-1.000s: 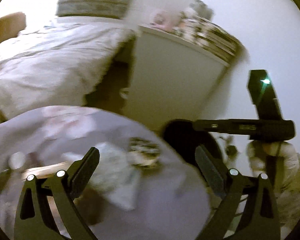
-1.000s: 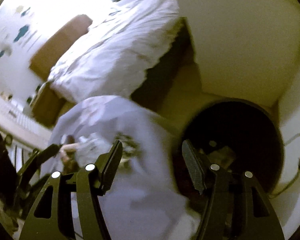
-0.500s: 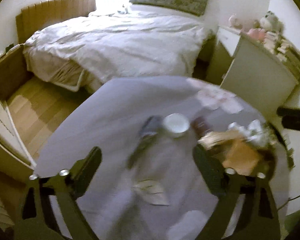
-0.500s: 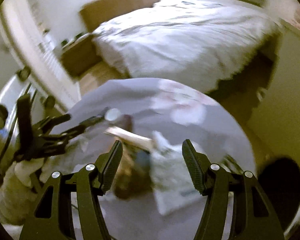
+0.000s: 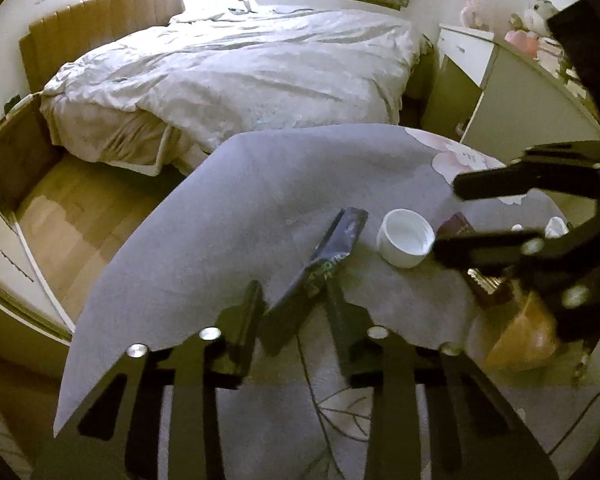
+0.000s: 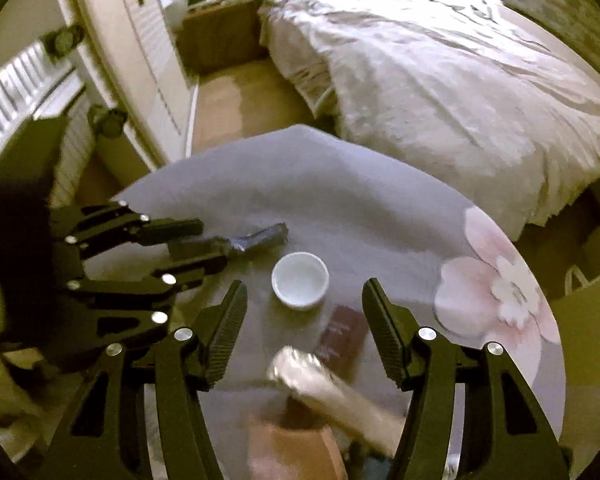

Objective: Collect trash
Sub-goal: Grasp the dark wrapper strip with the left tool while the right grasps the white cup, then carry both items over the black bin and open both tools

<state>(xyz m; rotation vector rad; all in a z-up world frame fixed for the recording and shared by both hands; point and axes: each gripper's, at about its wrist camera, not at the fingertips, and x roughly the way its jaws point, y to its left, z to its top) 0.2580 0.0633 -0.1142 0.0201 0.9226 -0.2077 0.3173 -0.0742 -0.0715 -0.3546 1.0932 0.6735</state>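
Note:
A dark blue snack wrapper (image 5: 332, 248) lies on the round grey table (image 5: 228, 208). My left gripper (image 5: 296, 300) has its fingers on both sides of the wrapper's near end, narrowed around it; it also shows in the right wrist view (image 6: 198, 246) at the wrapper (image 6: 256, 240). A white cup (image 5: 405, 237) stands just right of the wrapper. My right gripper (image 6: 304, 320) is open and empty above the table, with the cup (image 6: 300, 279), a dark red packet (image 6: 342, 336) and a silvery wrapper (image 6: 320, 380) in front of it.
An orange-brown paper bag (image 5: 524, 340) lies at the table's right side. A bed with a white duvet (image 5: 240, 76) stands behind the table. A white cabinet (image 5: 512, 104) is at the right. A white door and radiator (image 6: 40, 92) are at the left.
Both cameras swung from the black bin by the cabinet back over the table. My left gripper came down to the blue wrapper and narrowed around it. My right gripper stayed open.

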